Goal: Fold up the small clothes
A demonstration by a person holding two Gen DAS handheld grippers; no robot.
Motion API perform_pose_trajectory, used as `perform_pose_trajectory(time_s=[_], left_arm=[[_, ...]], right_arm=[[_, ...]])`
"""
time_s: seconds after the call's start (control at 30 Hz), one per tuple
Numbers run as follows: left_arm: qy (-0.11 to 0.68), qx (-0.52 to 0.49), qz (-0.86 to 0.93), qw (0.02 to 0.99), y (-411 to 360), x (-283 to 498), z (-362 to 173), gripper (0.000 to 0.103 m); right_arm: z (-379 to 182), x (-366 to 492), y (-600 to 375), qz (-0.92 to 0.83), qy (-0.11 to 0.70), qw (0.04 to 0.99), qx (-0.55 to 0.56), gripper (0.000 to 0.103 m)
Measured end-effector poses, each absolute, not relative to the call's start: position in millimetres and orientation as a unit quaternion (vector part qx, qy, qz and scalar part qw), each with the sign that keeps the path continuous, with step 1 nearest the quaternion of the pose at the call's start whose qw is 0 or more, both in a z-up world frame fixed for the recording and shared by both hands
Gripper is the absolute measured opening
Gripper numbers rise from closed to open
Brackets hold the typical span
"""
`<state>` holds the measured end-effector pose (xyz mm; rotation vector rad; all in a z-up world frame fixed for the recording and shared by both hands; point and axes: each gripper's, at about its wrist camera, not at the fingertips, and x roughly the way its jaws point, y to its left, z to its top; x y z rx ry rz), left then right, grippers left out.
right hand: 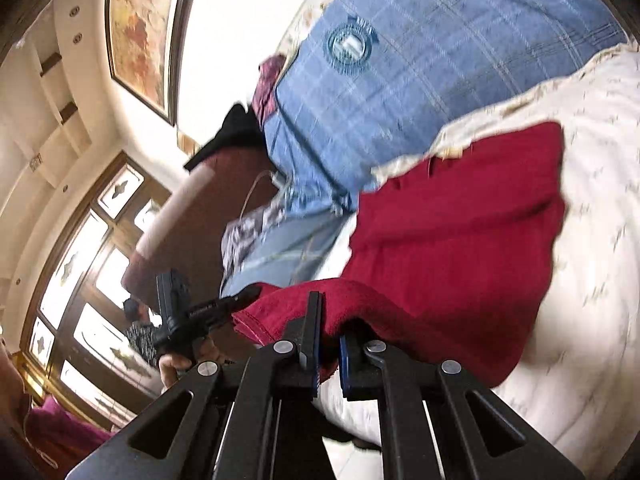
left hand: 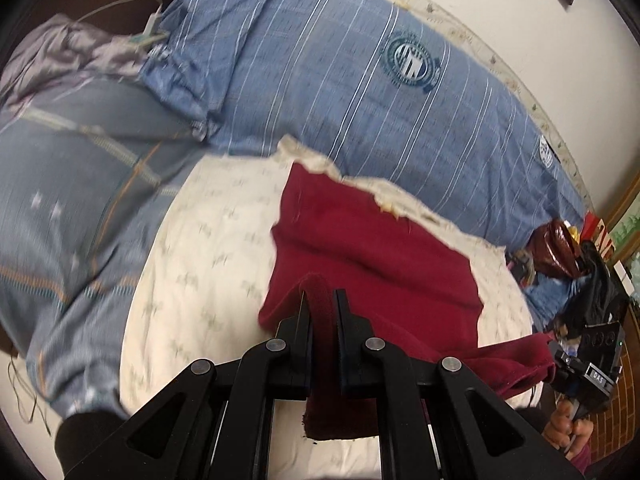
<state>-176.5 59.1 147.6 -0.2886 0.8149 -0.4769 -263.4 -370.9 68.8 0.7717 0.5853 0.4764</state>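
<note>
The cloth (left hand: 372, 248) held up is dark red all over. The sheet (left hand: 208, 248) under it is cream white with small grey-green marks. The big pillow (left hand: 320, 64) is blue with thin white stripes and a round dark blue and white badge. The blanket (left hand: 72, 184) is grey-blue with orange lines and little white stars. Both grippers (left hand: 323, 300) (right hand: 330, 320) are black.

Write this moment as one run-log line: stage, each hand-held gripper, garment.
stage: lifting edge | left hand-held gripper: shut on dark red garment | right hand-held gripper: shut on same garment | garment: partly on cream bedcover
</note>
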Motion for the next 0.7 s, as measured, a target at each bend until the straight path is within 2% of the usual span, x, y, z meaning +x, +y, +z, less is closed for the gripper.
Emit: perform_pose_trajectory(time_s=[0.47,0.7], left_arm=[[0.382,-0.113,-0.225,0.889,-38.3,-45.5,135.3,0.007],[0.409,-0.106,-0.197,0.885,-87.3,35.9,103.9,0.007]], right_arm=[[59.4,-174.7,-438.9,0.135,0.268,0.873,0.384,0.005],[36.8,-121.3,-467.0,0.096,0.292,0.871,0.384,0.005]])
